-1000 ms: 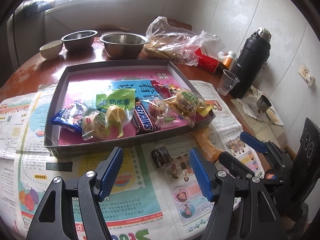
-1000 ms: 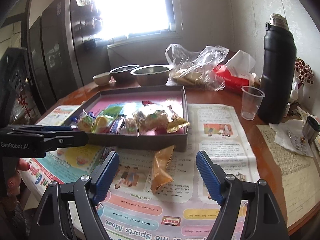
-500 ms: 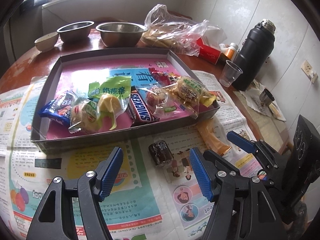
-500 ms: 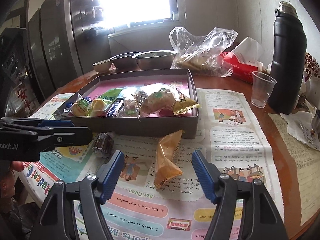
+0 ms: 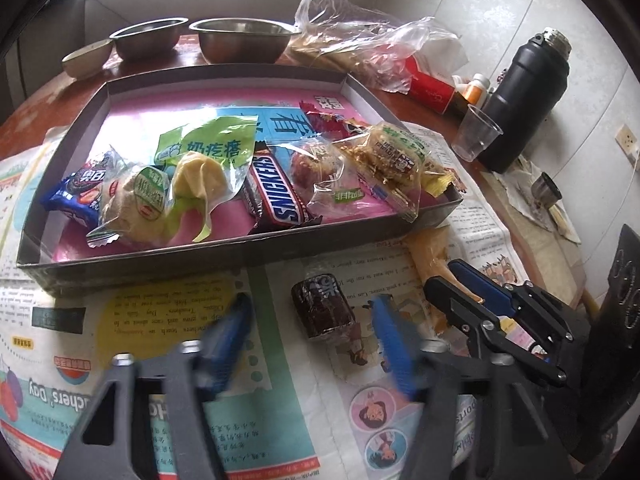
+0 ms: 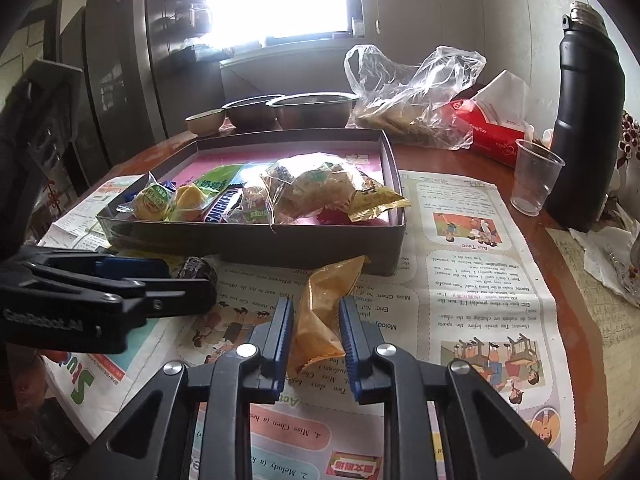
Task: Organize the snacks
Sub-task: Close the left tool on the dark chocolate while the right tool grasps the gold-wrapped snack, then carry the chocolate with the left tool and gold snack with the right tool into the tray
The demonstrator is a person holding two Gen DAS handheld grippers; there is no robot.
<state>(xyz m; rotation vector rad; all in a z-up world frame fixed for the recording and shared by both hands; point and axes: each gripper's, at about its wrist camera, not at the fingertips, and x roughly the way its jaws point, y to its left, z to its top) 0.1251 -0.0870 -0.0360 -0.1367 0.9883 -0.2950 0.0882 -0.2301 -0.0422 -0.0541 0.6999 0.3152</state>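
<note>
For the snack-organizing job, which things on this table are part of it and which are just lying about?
Part of the job:
- tray of wrapped snacks
- brown snack, between the closing left gripper fingers
- orange packet, pinched by the right gripper

Lying about:
- two steel bowls
- small bowl
- plastic bag
- black flask
- plastic cup
- newspaper
</note>
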